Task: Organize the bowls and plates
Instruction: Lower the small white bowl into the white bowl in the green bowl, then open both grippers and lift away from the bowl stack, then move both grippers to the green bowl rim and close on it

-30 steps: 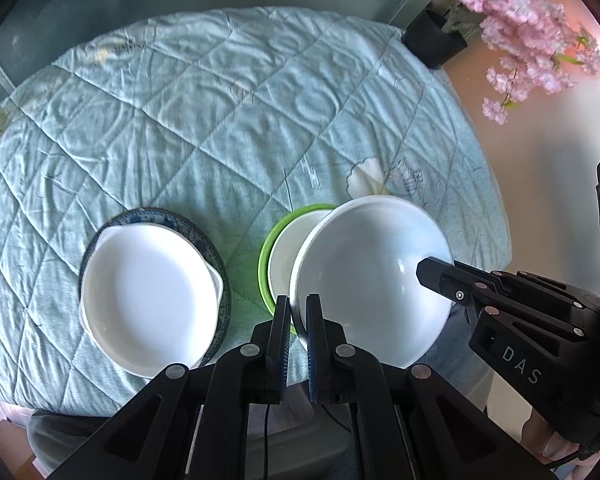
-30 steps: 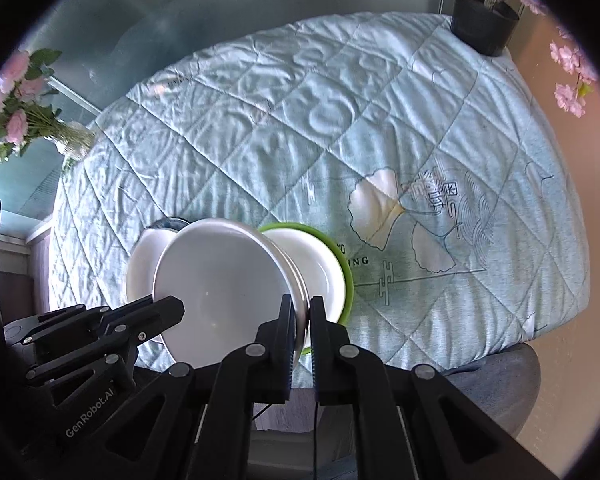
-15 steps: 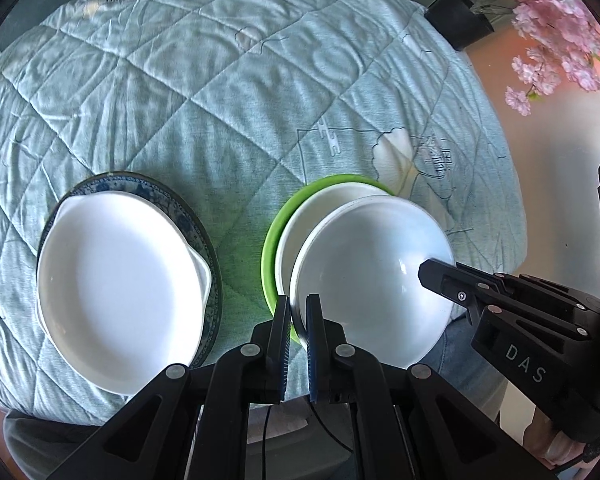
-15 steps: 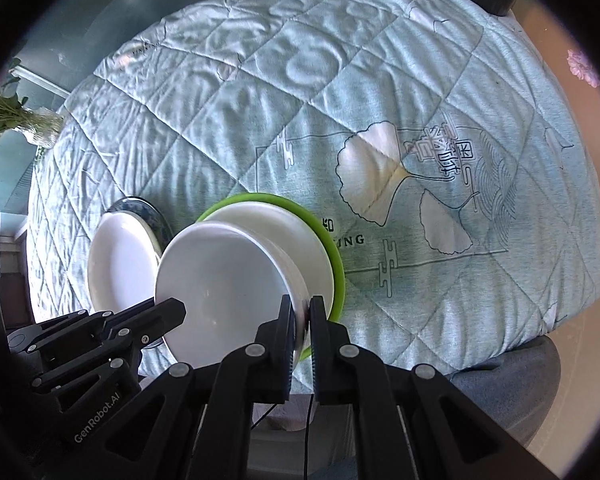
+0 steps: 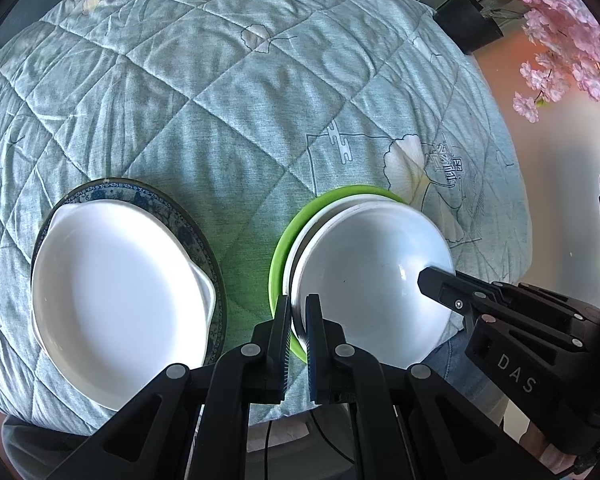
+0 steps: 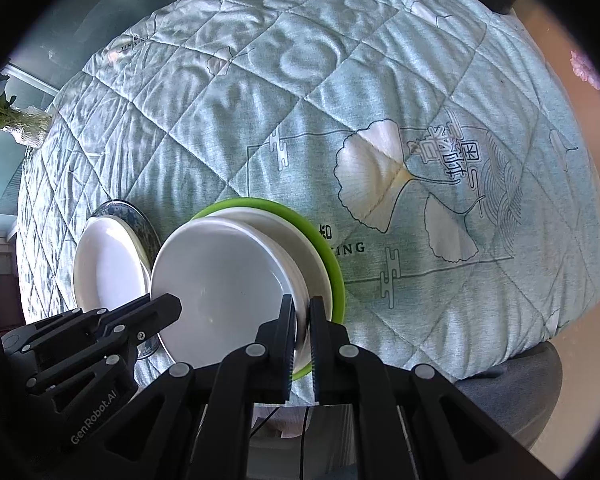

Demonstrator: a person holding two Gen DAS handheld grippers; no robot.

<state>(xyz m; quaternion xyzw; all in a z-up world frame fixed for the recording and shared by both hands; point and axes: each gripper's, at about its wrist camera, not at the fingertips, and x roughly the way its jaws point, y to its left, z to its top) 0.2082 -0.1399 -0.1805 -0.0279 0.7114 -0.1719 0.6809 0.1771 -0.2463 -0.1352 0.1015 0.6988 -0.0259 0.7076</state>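
We held the white bowl [image 5: 364, 276] by opposite rim edges, the left gripper [image 5: 298, 312] and right gripper [image 6: 302, 316] each with jaws clenched on it. It sat over another white bowl [image 6: 300, 248] inside the green plate [image 5: 278, 260] on the quilt-covered counter [image 5: 228, 92], beside a white dish [image 5: 116, 300] on a blue patterned plate [image 5: 180, 216].

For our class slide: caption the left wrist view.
Both grippers clamp a white bowl by opposite rim edges above a stack on a green plate.
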